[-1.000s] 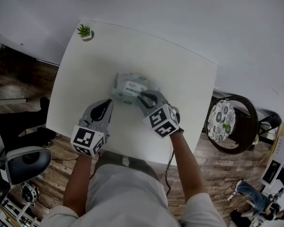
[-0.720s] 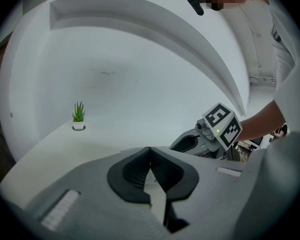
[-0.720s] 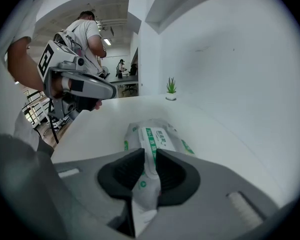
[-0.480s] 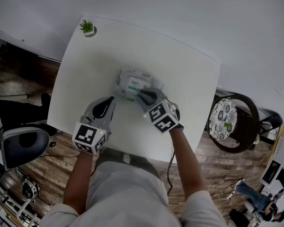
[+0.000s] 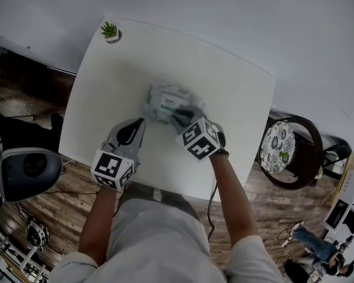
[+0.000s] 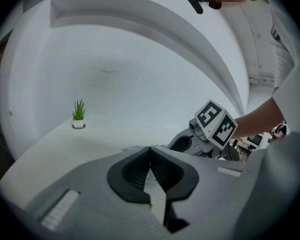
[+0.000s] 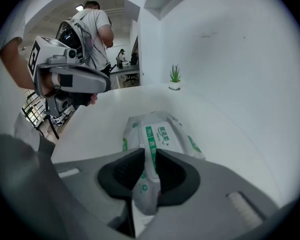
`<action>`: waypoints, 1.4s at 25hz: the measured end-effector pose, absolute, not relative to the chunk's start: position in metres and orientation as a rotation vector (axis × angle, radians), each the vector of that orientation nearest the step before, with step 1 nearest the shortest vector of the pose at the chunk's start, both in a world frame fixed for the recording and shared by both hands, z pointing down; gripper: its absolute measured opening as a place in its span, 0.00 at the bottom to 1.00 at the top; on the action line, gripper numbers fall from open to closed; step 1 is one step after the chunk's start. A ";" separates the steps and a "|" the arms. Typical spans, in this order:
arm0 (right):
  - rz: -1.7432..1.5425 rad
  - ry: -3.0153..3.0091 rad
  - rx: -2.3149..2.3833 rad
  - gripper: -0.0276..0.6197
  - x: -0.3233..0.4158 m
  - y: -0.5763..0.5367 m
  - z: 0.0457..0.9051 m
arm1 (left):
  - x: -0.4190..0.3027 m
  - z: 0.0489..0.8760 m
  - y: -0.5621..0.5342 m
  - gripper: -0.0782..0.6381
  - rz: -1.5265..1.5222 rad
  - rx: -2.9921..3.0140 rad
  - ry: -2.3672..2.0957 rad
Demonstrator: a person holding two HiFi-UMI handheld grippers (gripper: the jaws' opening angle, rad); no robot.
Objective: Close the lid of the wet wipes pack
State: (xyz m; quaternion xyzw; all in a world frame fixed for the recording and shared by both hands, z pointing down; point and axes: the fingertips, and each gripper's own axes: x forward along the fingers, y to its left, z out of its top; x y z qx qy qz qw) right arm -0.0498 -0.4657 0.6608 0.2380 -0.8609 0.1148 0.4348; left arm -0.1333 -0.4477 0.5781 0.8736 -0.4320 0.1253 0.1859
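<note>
While both forearms reach out over the near edge of the white surface (image 5: 236,93), the left claw (image 6: 150,151) is clenched: its dark pads meet at the tips with nothing between them. It sits on the left, just beside the near left corner of the wet wipes pack (image 7: 162,134), without touching it as far as the head view shows.

On the right, the right claw (image 7: 149,160) is grasping the pack by its near end, and the soft wrapper bunches between the two pads. A white panel with green print on top of the pack runs down into that grip. Whether the lid lies flat cannot be made out.

Beyond the claws, the pack lies about mid-surface, with its long side pointing away from the person.

At the far left corner of the surface stands a small potted plant (image 5: 111,33), well apart from the pack. Behind it rises a plain pale wall (image 6: 140,74).
</note>
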 end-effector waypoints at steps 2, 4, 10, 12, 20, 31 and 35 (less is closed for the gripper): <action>0.280 -2.127 0.570 0.16 -0.051 -0.466 0.662 | -0.134 0.578 -0.448 0.12 0.351 2.459 -1.218; 0.281 -2.121 0.561 0.16 -0.051 -0.466 0.663 | -0.134 0.578 -0.448 0.12 0.350 2.458 -1.217; 0.258 -2.080 0.529 0.16 -0.052 -0.464 0.664 | -0.132 0.580 -0.446 0.12 0.351 2.457 -1.208; 0.252 -2.060 0.510 0.16 -0.053 -0.464 0.665 | -0.131 0.581 -0.446 0.12 0.353 2.457 -1.205; 0.222 -2.120 0.520 0.16 -0.053 -0.465 0.659 | -0.138 0.579 -0.454 0.12 0.352 2.451 -1.220; 0.233 -2.129 0.525 0.16 -0.061 -0.471 0.661 | -0.139 0.581 -0.455 0.12 0.352 2.447 -1.222; 0.234 -2.121 0.523 0.16 -0.063 -0.472 0.662 | -0.136 0.581 -0.453 0.12 0.352 2.451 -1.213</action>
